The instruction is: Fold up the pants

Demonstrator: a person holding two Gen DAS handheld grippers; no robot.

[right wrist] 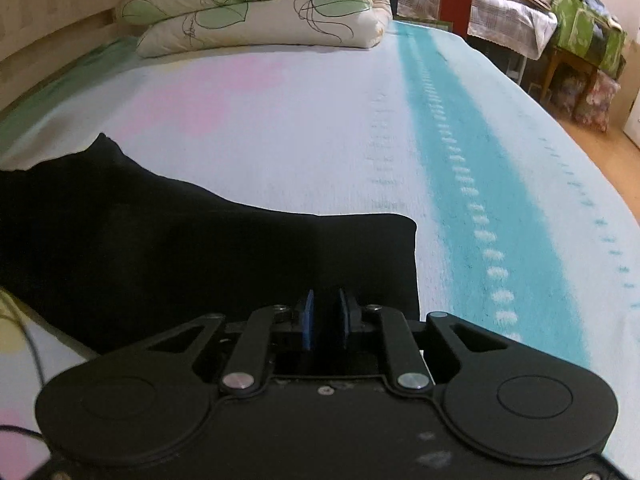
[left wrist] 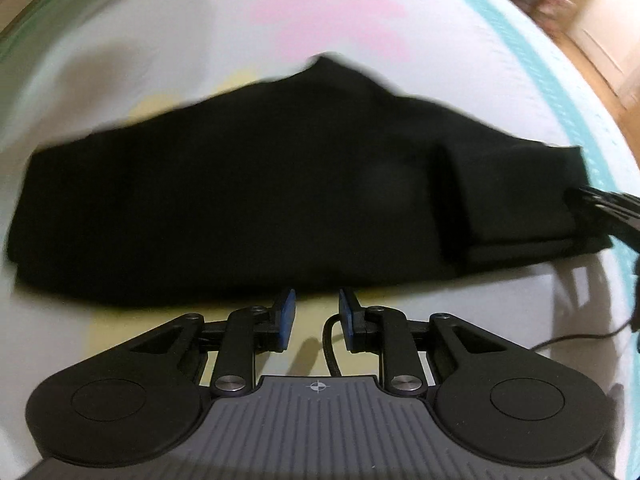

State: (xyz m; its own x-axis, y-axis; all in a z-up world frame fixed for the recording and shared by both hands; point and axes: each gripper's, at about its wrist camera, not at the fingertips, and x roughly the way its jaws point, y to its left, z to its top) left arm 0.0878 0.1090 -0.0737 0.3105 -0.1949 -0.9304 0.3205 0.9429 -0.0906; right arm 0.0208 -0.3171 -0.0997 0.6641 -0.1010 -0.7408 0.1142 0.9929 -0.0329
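Observation:
The black pants (left wrist: 260, 200) lie folded lengthwise across the bed, with one end doubled over at the right (left wrist: 516, 200). My left gripper (left wrist: 316, 304) is open and empty, its blue pads just short of the pants' near edge. My right gripper (right wrist: 325, 308) sits at the pants' folded end (right wrist: 200, 264), its blue pads narrowly apart with black cloth between them; whether they pinch it is unclear. The right gripper also shows at the right edge of the left wrist view (left wrist: 612, 204), at the pants' end.
The bed sheet (right wrist: 320, 140) is pale with pink patches and a teal stripe (right wrist: 472, 184). Two leaf-print pillows (right wrist: 260, 12) are stacked at the head. Furniture with bedding and bags (right wrist: 560, 24) stands beside the bed at the right. A black cable (left wrist: 580, 338) trails on the sheet.

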